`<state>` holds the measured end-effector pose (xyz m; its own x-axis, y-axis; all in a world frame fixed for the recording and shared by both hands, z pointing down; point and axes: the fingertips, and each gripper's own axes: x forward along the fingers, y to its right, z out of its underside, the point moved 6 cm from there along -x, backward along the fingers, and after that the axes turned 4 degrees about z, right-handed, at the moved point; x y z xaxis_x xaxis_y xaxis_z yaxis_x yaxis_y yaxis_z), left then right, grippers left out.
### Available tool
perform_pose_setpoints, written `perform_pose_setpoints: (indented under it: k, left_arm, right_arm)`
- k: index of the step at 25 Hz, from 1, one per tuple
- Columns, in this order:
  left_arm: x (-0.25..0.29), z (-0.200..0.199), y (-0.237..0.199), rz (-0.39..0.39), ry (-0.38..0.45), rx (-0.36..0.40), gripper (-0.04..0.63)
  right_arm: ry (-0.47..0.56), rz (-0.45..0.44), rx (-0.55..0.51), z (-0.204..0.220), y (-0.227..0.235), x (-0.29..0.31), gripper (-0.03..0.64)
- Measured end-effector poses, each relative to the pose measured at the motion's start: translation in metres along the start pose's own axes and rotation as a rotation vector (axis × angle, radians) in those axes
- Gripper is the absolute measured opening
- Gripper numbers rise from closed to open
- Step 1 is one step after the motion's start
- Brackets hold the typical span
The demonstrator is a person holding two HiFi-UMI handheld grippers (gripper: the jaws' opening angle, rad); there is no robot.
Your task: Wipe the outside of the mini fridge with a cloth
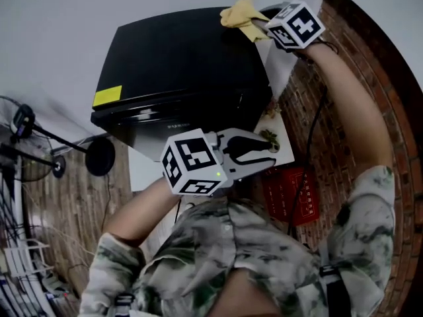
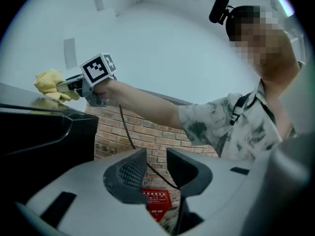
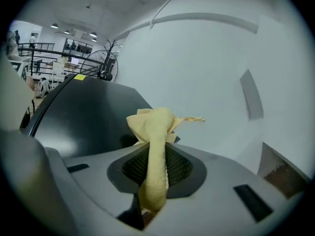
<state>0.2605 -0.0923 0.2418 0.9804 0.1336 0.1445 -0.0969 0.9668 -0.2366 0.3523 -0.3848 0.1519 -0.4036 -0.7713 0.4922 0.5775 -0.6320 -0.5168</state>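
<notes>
My right claw (image 1: 256, 26) was clamped on a crumpled yellow cloth (image 1: 239, 13). In the right gripper view the fabric ran as a pinched strip between both pads and bunched out past the tips.

From the head view, that cloth sat at the 1 o'clock corner of the glossy black mini fridge (image 1: 178, 65), at the far right edge of its flat top. It lay on or just over the surface; I could not tell whether it pressed down. My right arm reached out to it along the red brick wall (image 1: 310, 111), which ran at the fridge's 3 o'clock.

My left claw (image 1: 268, 147) hung at the fridge's 5 o'clock, just off its near right corner. Its jaws stood a little apart with nothing between them. Through that narrow gap, in the left gripper view, a red plastic crate (image 2: 156, 200) showed low against the bricks.

A small yellow rectangular sticker (image 1: 107, 96) lay at the 8 o'clock corner of the fridge's top. A plain white wall (image 1: 66, 18) stood behind the fridge at 12 o'clock.
</notes>
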Motion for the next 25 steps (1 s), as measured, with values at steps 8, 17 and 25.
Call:
perform_pose_setpoints:
  k: [8,17,25]
  left_arm:
    - [0.048,-0.001,-0.001,-0.101,0.045,-0.004,0.122]
    - [0.071,0.010,-0.012,-0.178,0.074,-0.078,0.121]
    - [0.077,0.012,-0.017,-0.242,0.066,-0.075,0.121]
  right_arm:
    - [0.136,0.038,0.046,0.026,0.040,-0.019,0.087]
    - [0.168,0.014,0.157,0.080,0.035,0.030,0.087]
    - [0.174,-0.043,0.197,0.111,0.008,0.063,0.087]
